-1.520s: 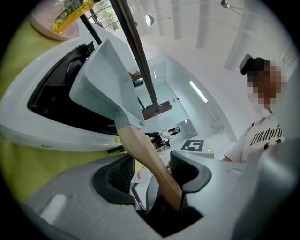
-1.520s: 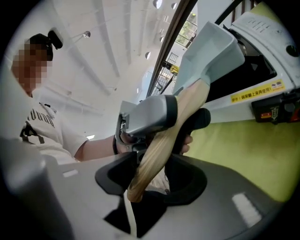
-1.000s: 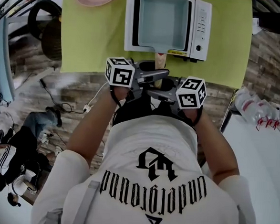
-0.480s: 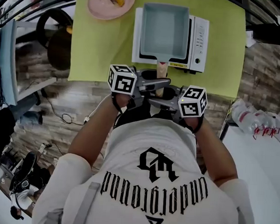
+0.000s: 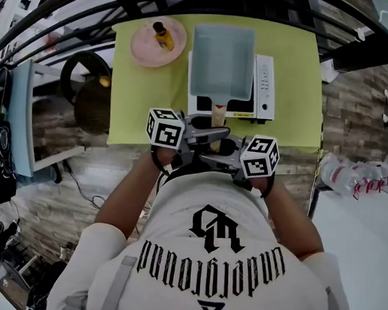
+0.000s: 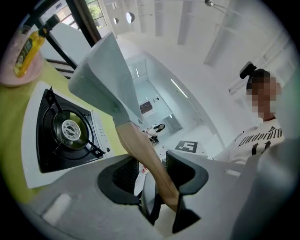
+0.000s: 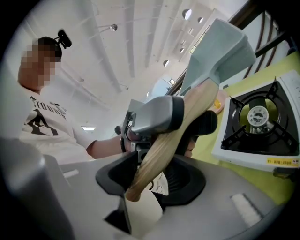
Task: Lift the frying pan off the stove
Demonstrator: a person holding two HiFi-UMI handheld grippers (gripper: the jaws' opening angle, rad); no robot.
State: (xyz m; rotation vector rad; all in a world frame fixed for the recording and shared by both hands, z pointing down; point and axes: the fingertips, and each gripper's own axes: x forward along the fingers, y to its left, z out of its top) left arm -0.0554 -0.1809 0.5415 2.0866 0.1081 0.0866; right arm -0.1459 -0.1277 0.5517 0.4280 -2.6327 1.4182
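Note:
The square grey frying pan (image 5: 222,60) hangs in the air above the white single-burner stove (image 5: 265,90), clear of the black burner grate (image 6: 65,131). Its wooden handle (image 5: 218,116) points back toward me. My left gripper (image 5: 211,133) is shut on the handle (image 6: 145,159) from the left. Just below it, my right gripper (image 5: 212,157) is shut on the butt end of the handle (image 7: 164,145) from the right. In the right gripper view the pan (image 7: 220,51) tilts up over the stove (image 7: 262,126).
The stove stands on a yellow-green table (image 5: 293,58). A pink plate (image 5: 143,48) with a small yellow bottle (image 5: 164,36) lies to the stove's left. Black railings run behind the table, and a white counter (image 5: 368,223) stands at the right.
The pan has risen off the stove, with both grippers still clamped on its handle. The head view has pulled back, so more of the table and the pink plate shows.

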